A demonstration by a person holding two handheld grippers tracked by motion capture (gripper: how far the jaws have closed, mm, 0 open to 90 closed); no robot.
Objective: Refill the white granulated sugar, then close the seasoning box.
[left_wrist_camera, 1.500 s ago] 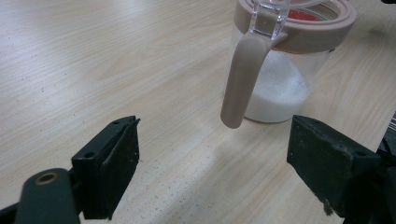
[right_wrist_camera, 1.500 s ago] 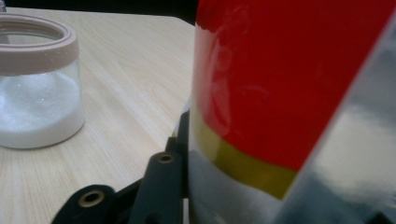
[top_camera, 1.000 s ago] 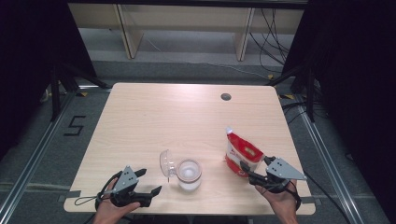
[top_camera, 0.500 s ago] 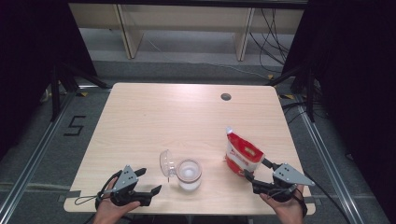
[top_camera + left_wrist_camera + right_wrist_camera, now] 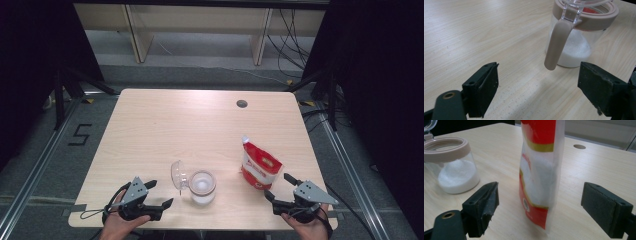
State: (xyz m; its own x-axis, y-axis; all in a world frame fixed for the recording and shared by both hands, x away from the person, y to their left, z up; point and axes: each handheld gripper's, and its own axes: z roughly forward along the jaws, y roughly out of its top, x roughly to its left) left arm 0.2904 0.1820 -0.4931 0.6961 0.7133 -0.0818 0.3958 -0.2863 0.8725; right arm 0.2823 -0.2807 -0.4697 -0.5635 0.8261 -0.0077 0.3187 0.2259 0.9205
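A red and white pouch [image 5: 260,167] of white grains stands upright on the table at the right; it is also in the right gripper view [image 5: 541,170]. My right gripper [image 5: 278,185] sits just in front of it, open. Its jaws have just been opening and stand apart on either side of the pouch without touching it [image 5: 539,212]. A glass jar [image 5: 202,186] with a beige rim holds white grains, and its clear lid [image 5: 177,175] is flipped open. My left gripper [image 5: 160,193] rests open to the jar's left, facing the jar [image 5: 579,37] and its hanging beige latch [image 5: 555,45].
The wooden table [image 5: 175,125] has a round cable hole [image 5: 242,104] at the back right. Both hands lie near the front edge. The jar [image 5: 451,167] stands left of the pouch. Metal frames and cables stand beyond the table.
My right gripper has let go of the pouch, spread its jaws and drawn back toward the front edge. The pouch stays standing. The left gripper has not moved.
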